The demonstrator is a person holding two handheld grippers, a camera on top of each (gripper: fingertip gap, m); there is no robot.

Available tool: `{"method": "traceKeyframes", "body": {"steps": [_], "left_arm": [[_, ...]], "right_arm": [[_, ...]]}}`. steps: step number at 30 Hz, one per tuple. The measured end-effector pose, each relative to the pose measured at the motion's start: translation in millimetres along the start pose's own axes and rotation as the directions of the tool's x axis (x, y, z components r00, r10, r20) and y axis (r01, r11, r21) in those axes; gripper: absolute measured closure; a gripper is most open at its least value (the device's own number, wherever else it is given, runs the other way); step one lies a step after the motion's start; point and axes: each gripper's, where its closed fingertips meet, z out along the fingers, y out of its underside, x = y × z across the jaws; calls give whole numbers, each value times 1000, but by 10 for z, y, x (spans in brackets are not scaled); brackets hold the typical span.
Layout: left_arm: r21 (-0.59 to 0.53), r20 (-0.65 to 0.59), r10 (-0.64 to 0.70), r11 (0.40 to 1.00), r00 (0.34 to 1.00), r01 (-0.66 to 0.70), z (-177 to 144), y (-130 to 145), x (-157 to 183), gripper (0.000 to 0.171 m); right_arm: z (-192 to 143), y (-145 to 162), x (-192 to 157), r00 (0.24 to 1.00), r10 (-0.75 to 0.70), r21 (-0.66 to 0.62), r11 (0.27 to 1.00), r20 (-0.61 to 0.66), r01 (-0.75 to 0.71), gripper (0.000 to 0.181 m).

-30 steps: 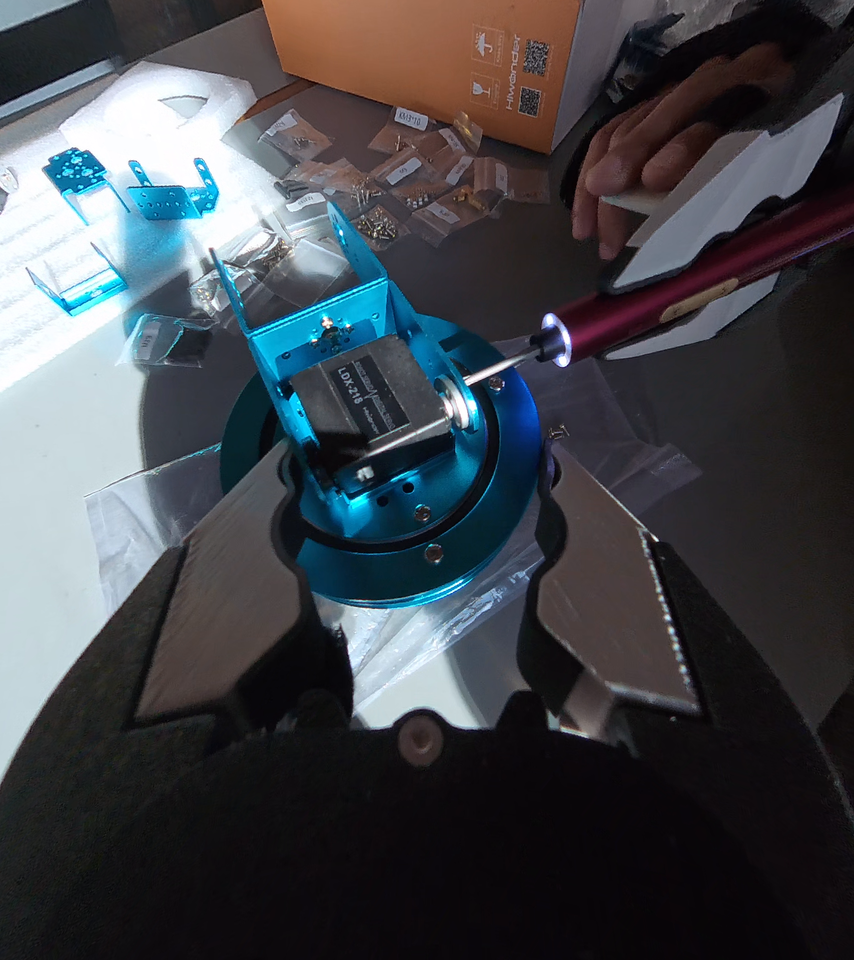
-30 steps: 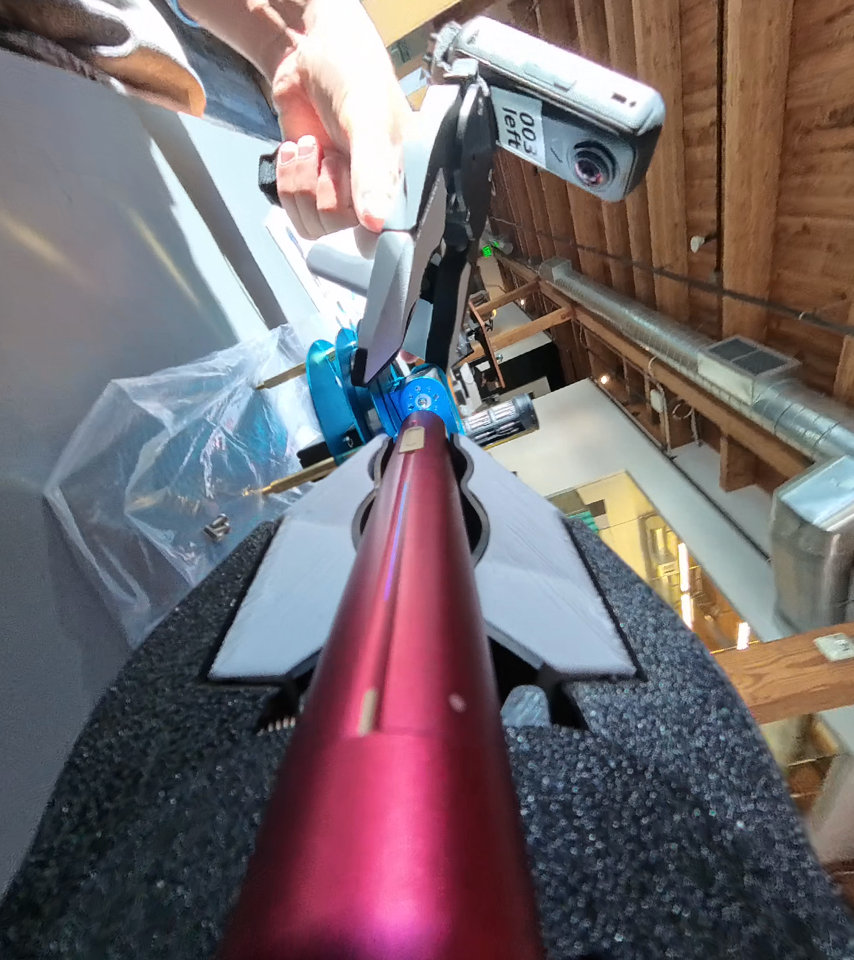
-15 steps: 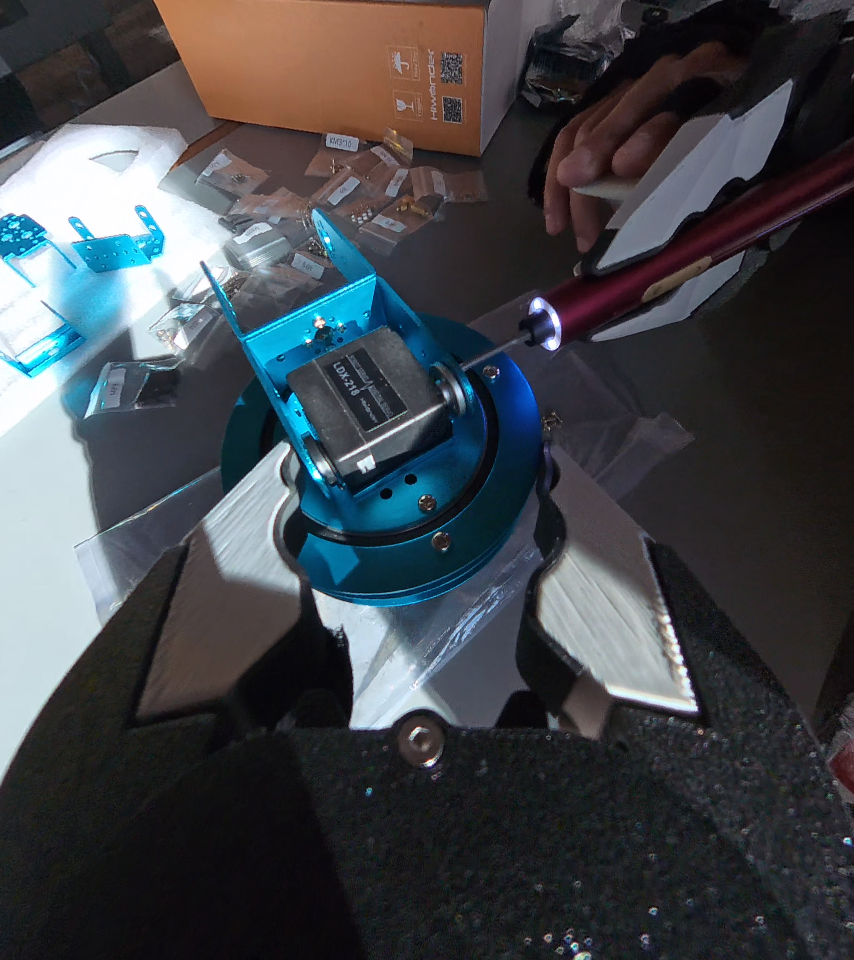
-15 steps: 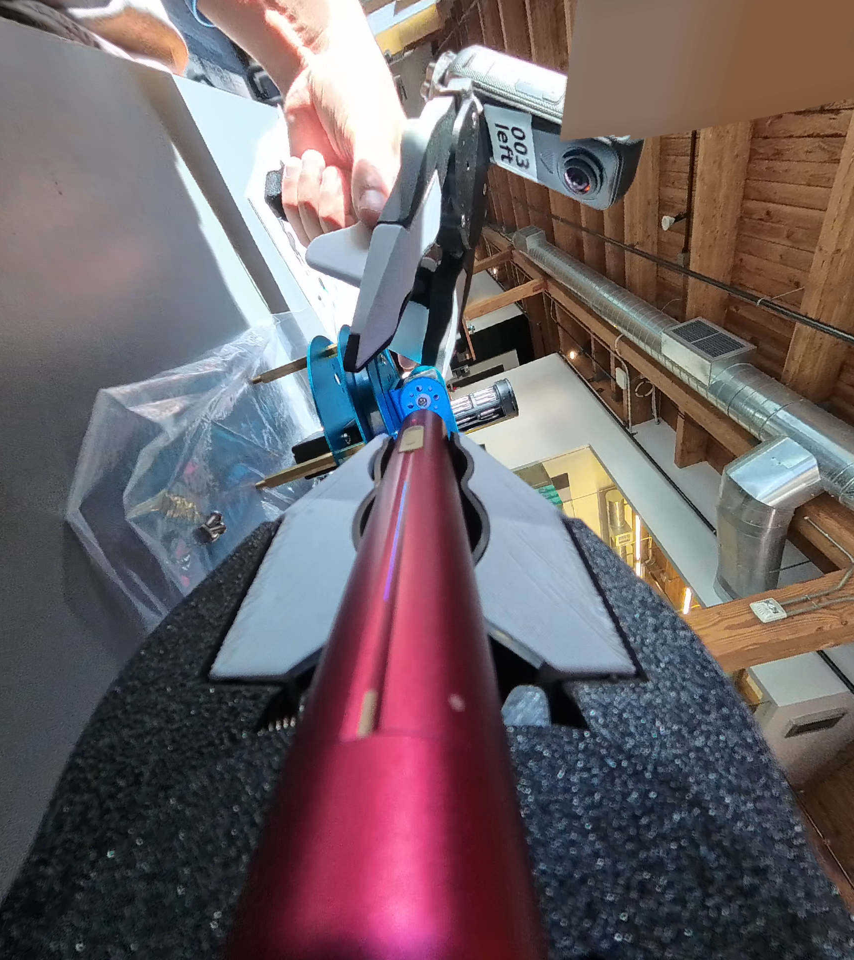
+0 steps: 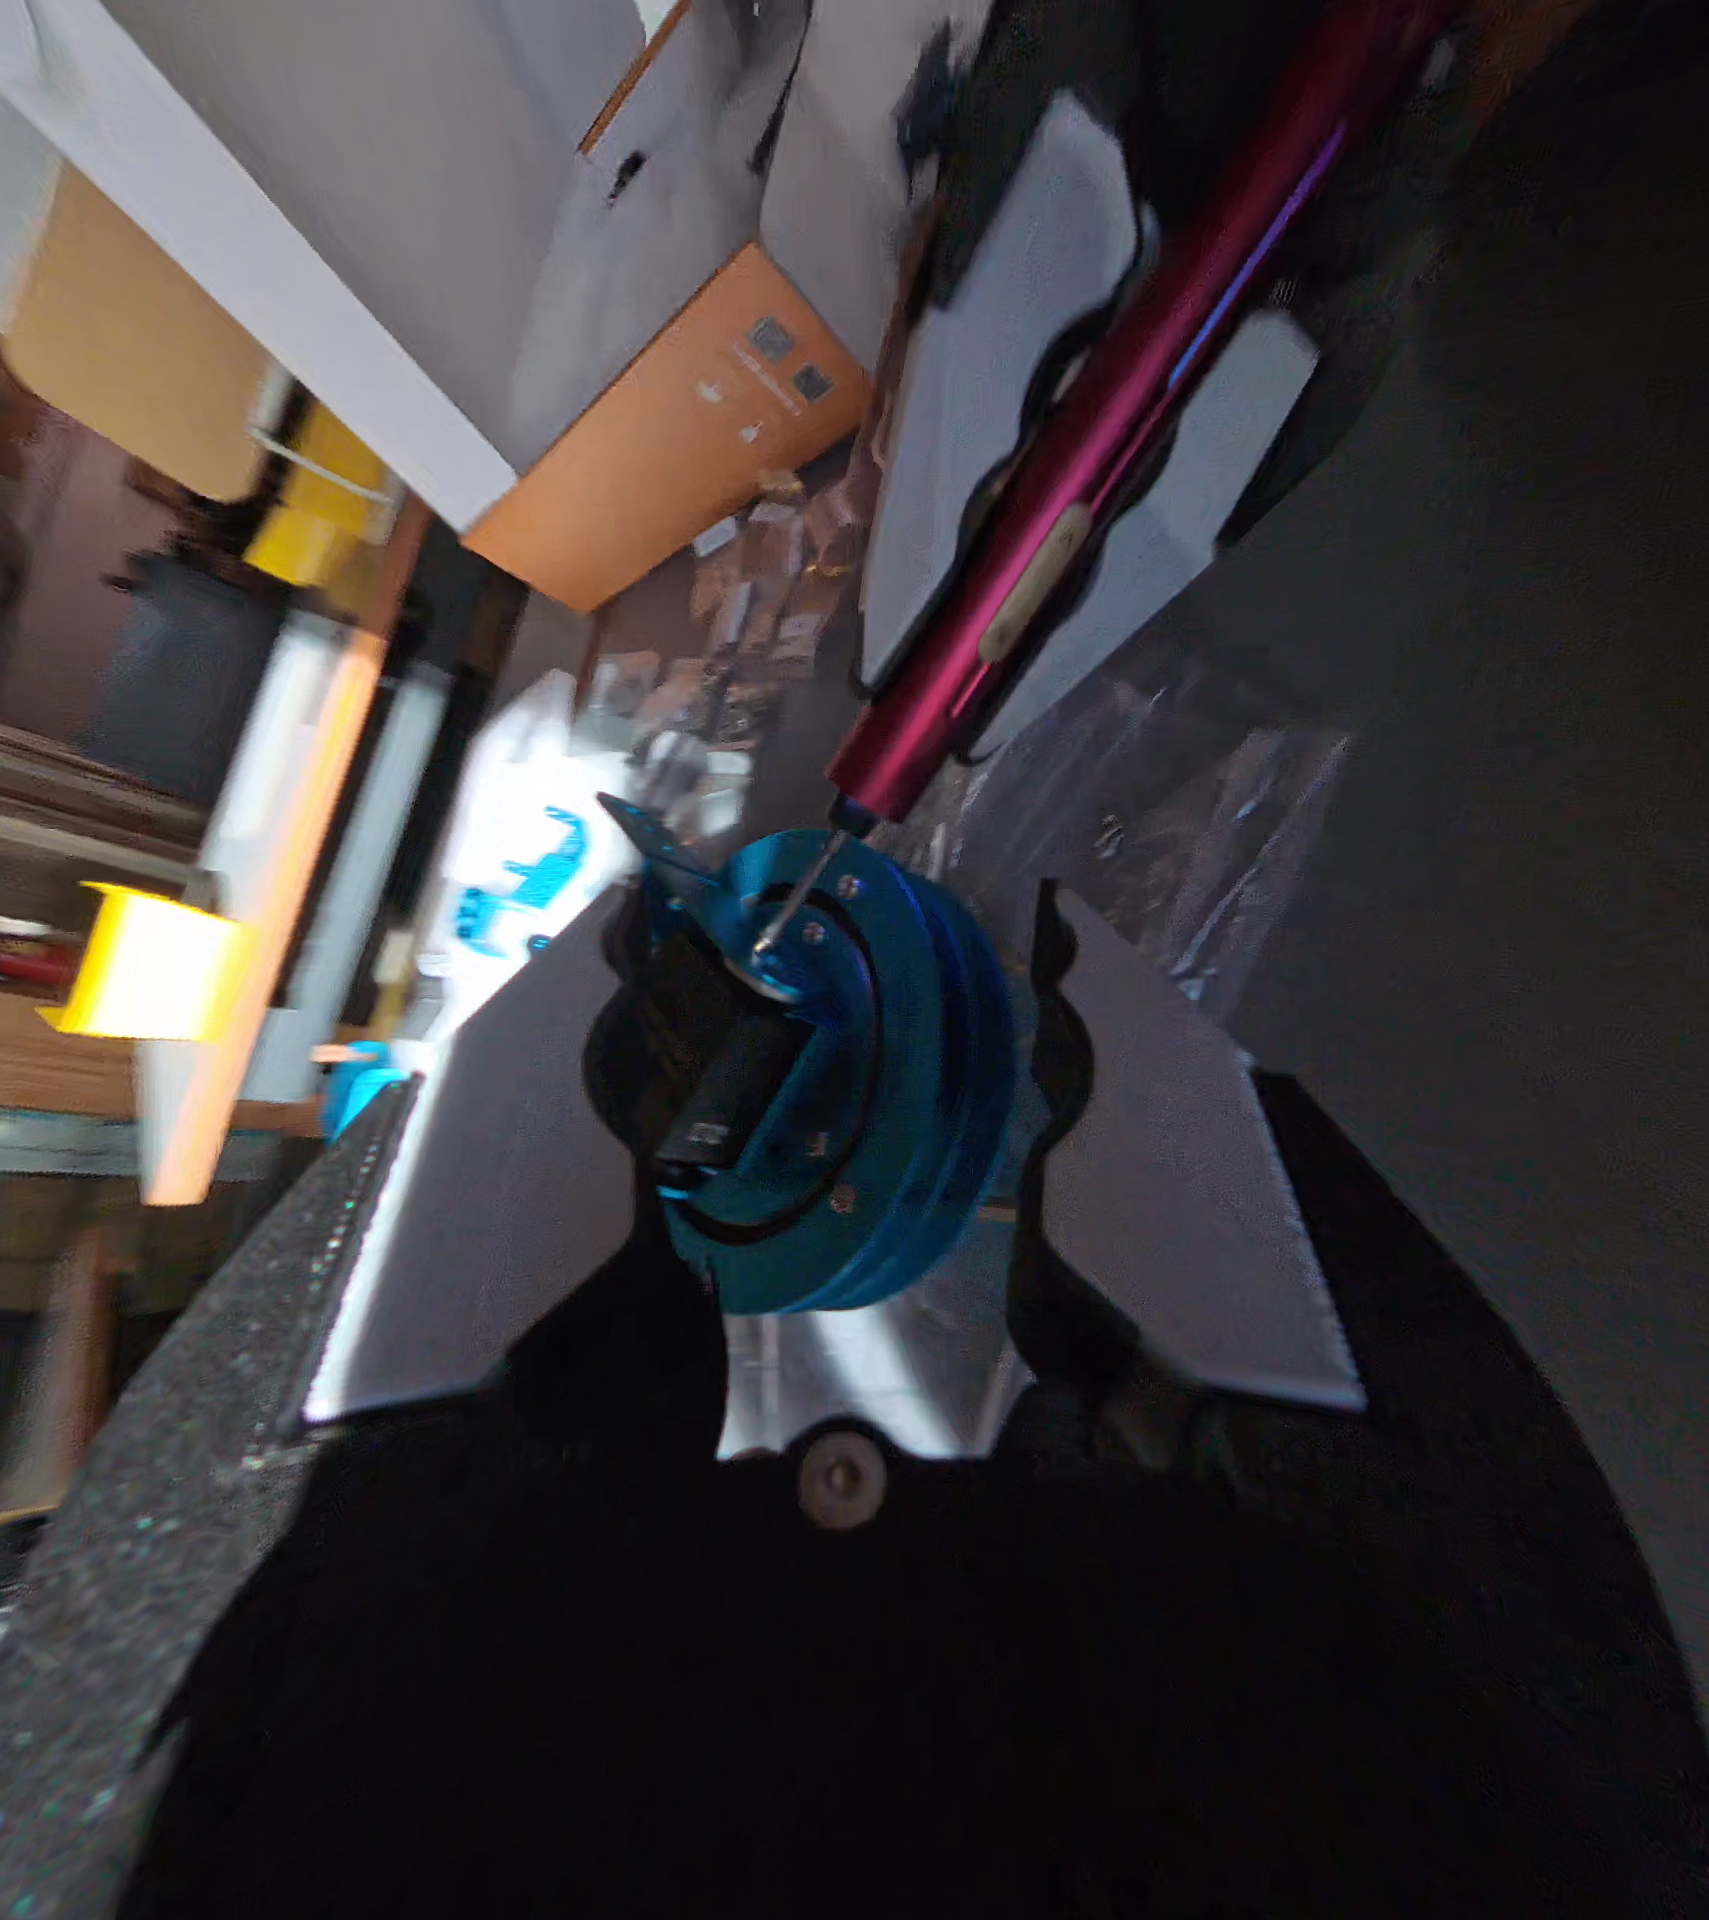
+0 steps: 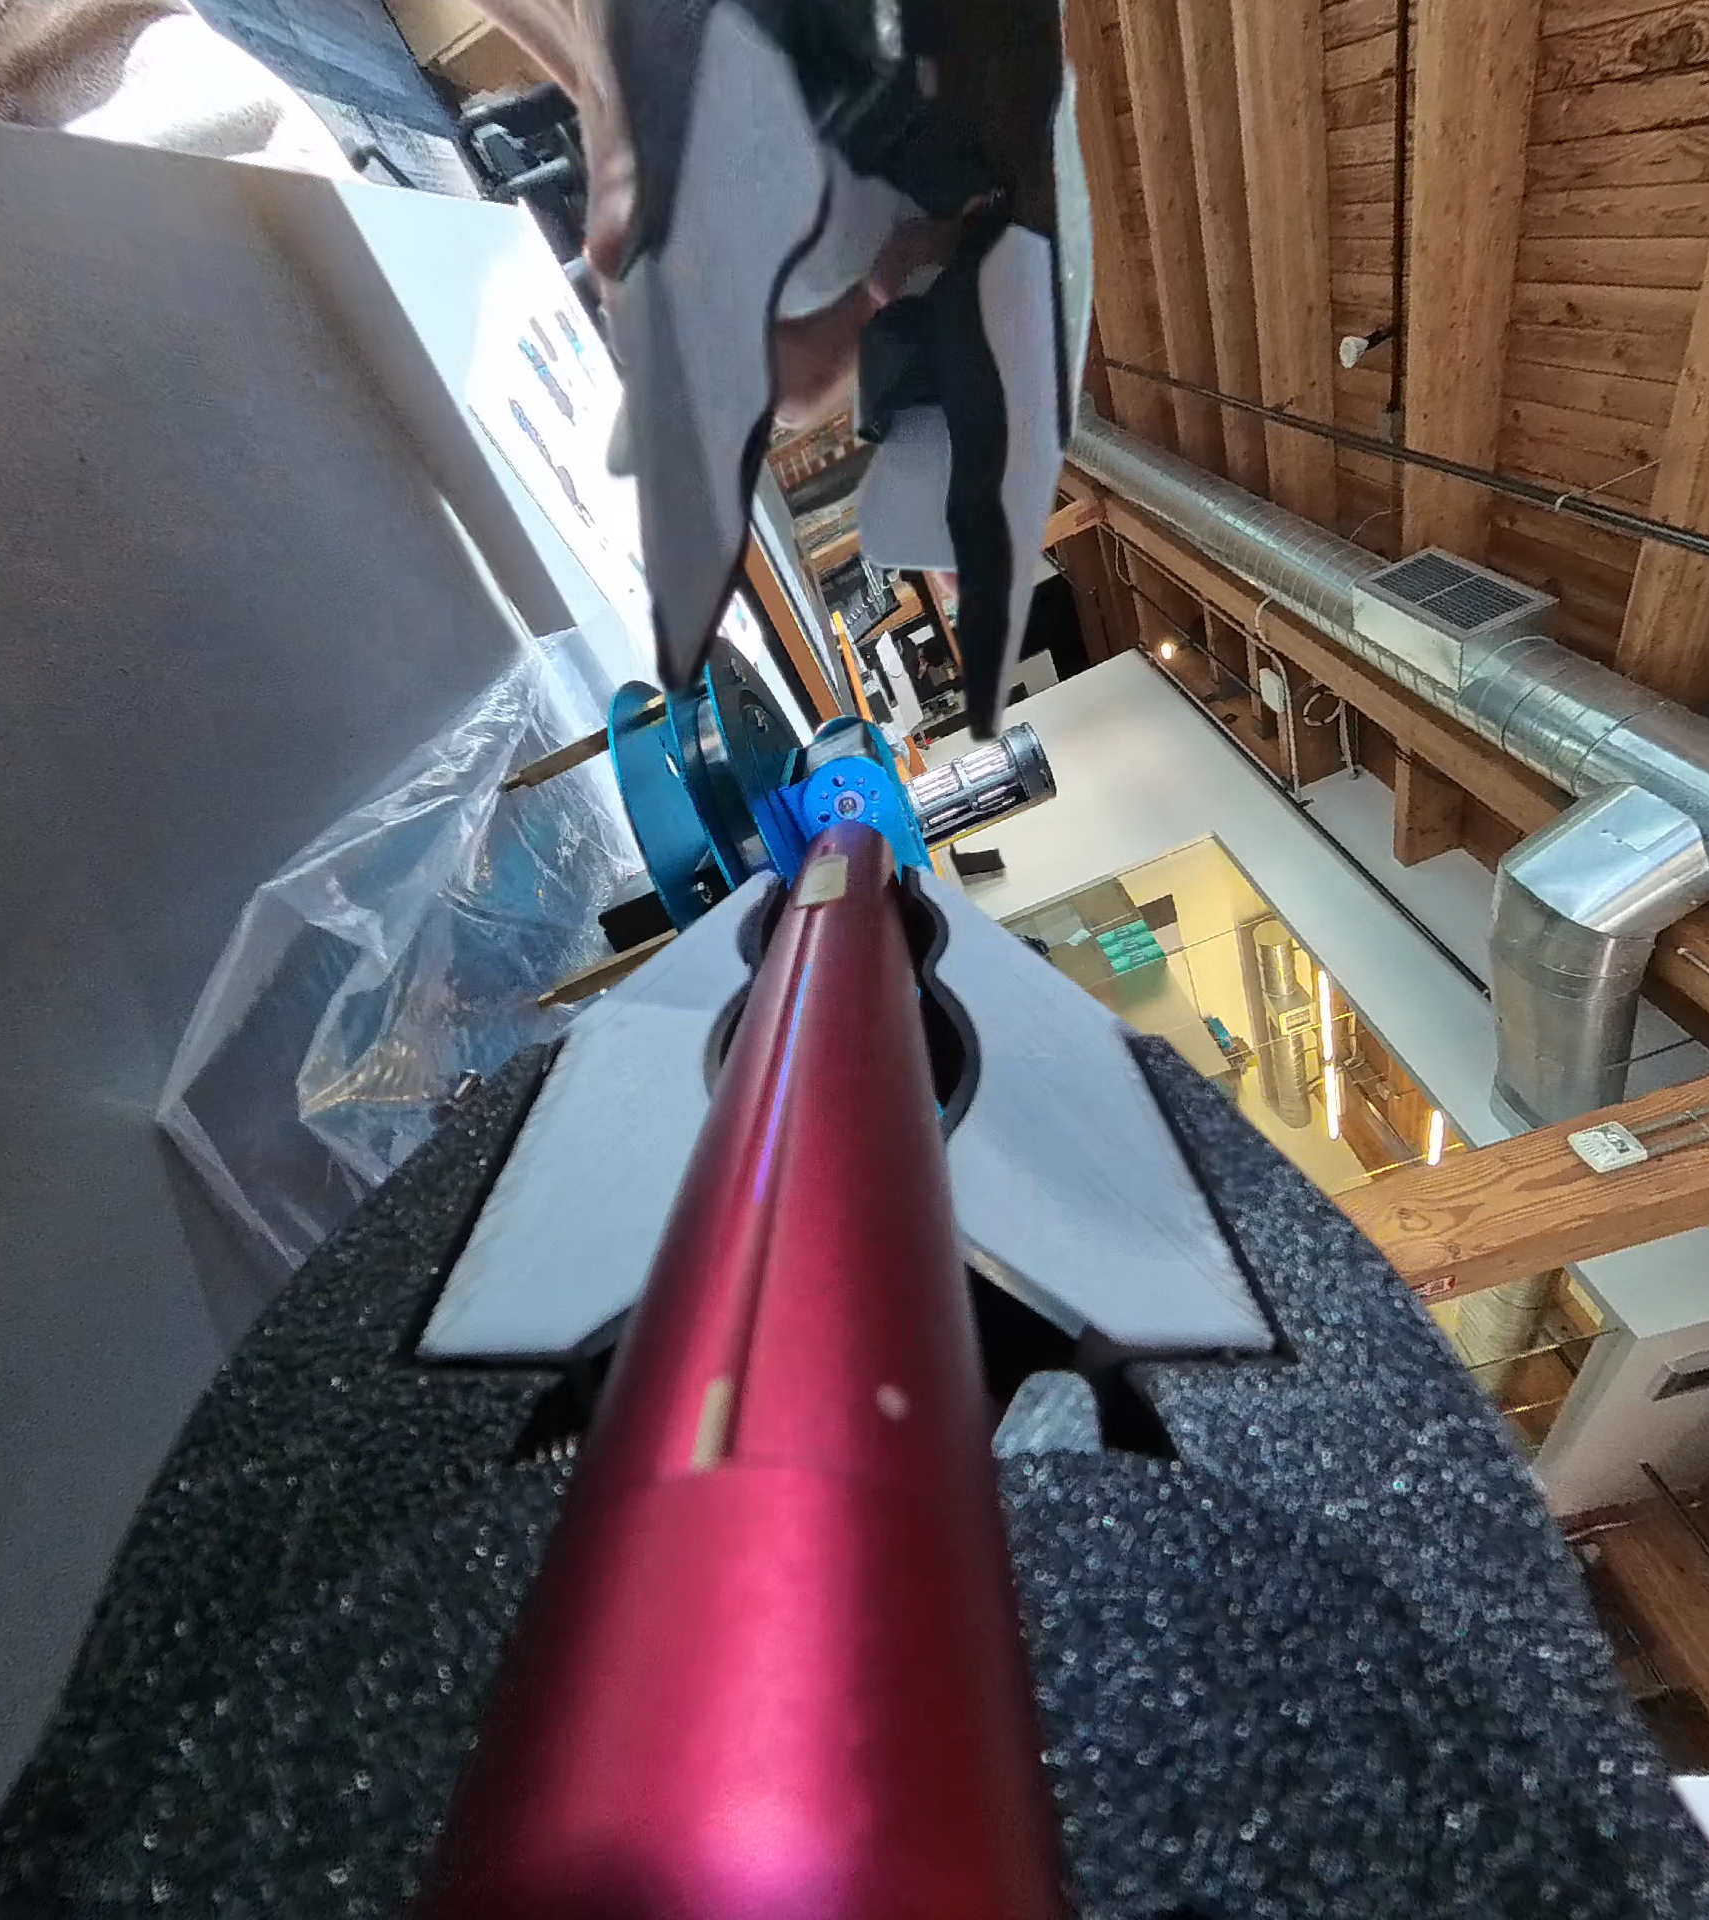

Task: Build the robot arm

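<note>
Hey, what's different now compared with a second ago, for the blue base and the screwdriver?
The left tongs have rolled hard to one side, so their view is tilted and blurred, and the blue round base now shows edge-on between the fingers. The tip of the red screwdriver has closed in on the servo bracket. Unchanged: the right tongs stay clamped on the screwdriver, and the plastic bag still lies under the base.

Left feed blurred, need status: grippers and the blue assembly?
Right gripper shut on red screwdriver, bit on blue round assembly. Left gripper open, straddling it.
</note>
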Motion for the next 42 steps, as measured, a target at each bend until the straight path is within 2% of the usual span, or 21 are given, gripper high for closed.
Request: {"method": "traceKeyframes", "body": {"steps": [2, 3, 7, 9, 11, 14, 16, 19, 23, 24, 26, 27, 28, 30, 33, 36, 38, 39, 40, 41, 42], "left_arm": [[-79, 88, 254, 966, 963, -248, 129, -12, -4, 98], [-90, 116, 322, 946, 940, -313, 173, -58, 10, 100], [-191, 196, 453, 888, 870, -419, 368, -45, 43, 114], [-207, 241, 451, 889, 859, -408, 452, -54, 42, 131], [-218, 283, 424, 902, 860, -373, 475, -71, 22, 138], [-215, 270, 404, 910, 874, -354, 486, -55, 43, 152], [-222, 232, 404, 908, 885, -356, 488, -19, 56, 151], [-236, 206, 417, 899, 885, -369, 472, 17, 48, 151], [-242, 139, 451, 879, 881, -412, 482, 51, 100, 151], [-238, 141, 452, 879, 881, -413, 490, 43, 99, 152], [-226, 142, 457, 879, 878, -421, 494, 28, 104, 152], [-226, 137, 463, 875, 876, -428, 491, 32, 113, 152], [-227, 142, 476, 869, 868, -439, 481, 22, 111, 151], [-229, 166, 502, 857, 849, -462, 452, -25, 105, 152], [-246, 184, 558, 823, 809, -512, 380, -92, 148, 152], [-216, 222, 573, 818, 789, -533, 294, -204, 200, 152], [-181, 251, 591, 807, 767, -562, 239, -289, 250, 152], [-166, 270, 594, 804, 758, -571, 215, -331, 268, 151], [-143, 268, 587, 808, 764, -571, 204, -353, 307, 151], [-129, 257, 564, 825, 785, -550, 207, -339, 338, 151], [-123, 267, 531, 846, 804, -519, 205, -323, 329, 151]], "right_arm": [[-2, 0, 3, 1000, 12, -5, 1000, 3, -12, 160], [-2, -1, 4, 1000, 24, -7, 1000, 3, -24, 160], [-6, -4, 4, 998, 68, -13, 998, 5, -68, 160], [-9, -5, -4, 996, 91, -23, 996, 5, -90, 159], [-13, 17, -10, 990, 139, -47, 989, 4, -139, 158], [-89, 81, -42, 963, 268, -156, 953, 27, -261, 154], [-246, 110, -121, 903, 428, -247, 880, 44, -405, 132], [-550, -47, -176, 811, 584, -312, 776, 25, -549, 113], [-767, -424, -56, 655, 755, -362, 603, -27, -711, 101], [-785, -464, 21, 620, 783, -385, 558, -48, -735, 109], [-802, -376, 147, 553, 829, -472, 457, -80, -754, 86], [-824, -252, 165, 559, 826, -533, 442, -72, -721, 87], [-851, -101, 141, 585, 810, -606, 444, -42, -660, 96], [-812, 190, 217, 673, 739, -688, 477, -22, -547, 94], [-677, 286, -36, 672, 714, -788, 522, 196, -325, 86], [-448, 291, -222, 695, 606, -736, 657, 386, -164, 96], [-309, 288, -273, 701, 564, -680, 717, 438, -152, 109], [-283, 301, -297, 702, 541, -656, 742, 463, -139, 129], [-289, 307, -330, 700, 516, -630, 767, 494, -120, 151], [-319, 300, -358, 690, 496, -605, 789, 528, -105, 163], [-345, 277, -380, 670, 520, -603, 786, 529, -134, 164]]}}
